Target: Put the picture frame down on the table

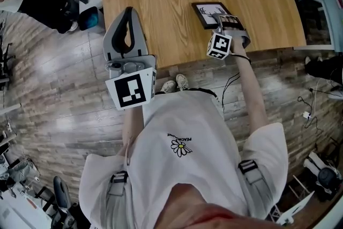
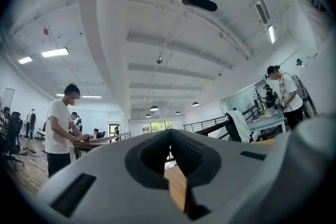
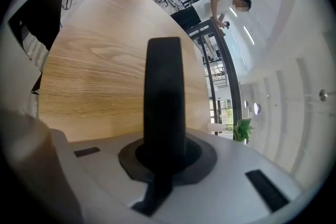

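Right gripper view shows the right gripper with fingers pinching the black picture frame edge-on over the bench. The left gripper has its fingers pressed together, empty.

Lettering, one item: small dark print above the daisy emblem on the person's white T-shirt, near side; upside down, opens "PEACE", remainder too small to read.

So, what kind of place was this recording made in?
Probably an open-plan office or lab, indoors. There is a large wooden table, a person standing at a desk in the background, and long ceiling strip lights overhead.
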Action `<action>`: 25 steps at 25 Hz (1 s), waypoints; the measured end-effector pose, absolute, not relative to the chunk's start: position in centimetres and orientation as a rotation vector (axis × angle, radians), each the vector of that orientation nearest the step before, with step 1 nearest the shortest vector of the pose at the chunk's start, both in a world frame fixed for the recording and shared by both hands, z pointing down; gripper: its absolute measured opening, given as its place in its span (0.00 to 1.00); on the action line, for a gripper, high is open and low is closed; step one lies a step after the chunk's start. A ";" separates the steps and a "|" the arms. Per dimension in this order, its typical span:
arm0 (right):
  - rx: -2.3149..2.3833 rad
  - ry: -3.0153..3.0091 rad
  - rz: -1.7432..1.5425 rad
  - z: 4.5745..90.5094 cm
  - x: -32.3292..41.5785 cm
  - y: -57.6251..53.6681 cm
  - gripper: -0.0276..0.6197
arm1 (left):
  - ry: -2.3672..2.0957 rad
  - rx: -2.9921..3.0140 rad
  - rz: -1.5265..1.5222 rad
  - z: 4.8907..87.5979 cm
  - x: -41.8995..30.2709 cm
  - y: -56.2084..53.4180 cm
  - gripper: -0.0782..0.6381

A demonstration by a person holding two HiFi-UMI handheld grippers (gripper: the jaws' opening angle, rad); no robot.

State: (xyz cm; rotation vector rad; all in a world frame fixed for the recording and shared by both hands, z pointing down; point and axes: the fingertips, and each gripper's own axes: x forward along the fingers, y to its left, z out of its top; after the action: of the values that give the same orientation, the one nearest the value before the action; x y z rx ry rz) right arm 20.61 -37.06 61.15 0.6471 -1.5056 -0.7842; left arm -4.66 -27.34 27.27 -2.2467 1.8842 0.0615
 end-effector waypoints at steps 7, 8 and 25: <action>0.604 -1.495 -0.804 61.7 20.6 -38.0 0.08 | 1.890 -2.284 0.050 28.0 -4.2 -27.3 0.13; 0.589 -1.517 -0.767 62.0 20.5 -37.7 0.08 | 1.890 -2.289 0.055 28.0 -4.1 -27.4 0.13; 0.232 -1.708 -0.080 65.7 20.3 -31.9 0.58 | 1.928 -2.390 0.106 29.8 -4.9 -27.8 0.13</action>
State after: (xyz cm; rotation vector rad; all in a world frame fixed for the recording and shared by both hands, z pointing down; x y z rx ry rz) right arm 20.31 -31.88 65.70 0.2321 -1.7076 -0.0803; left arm -4.89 -27.80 29.81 -2.3899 1.9276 0.1056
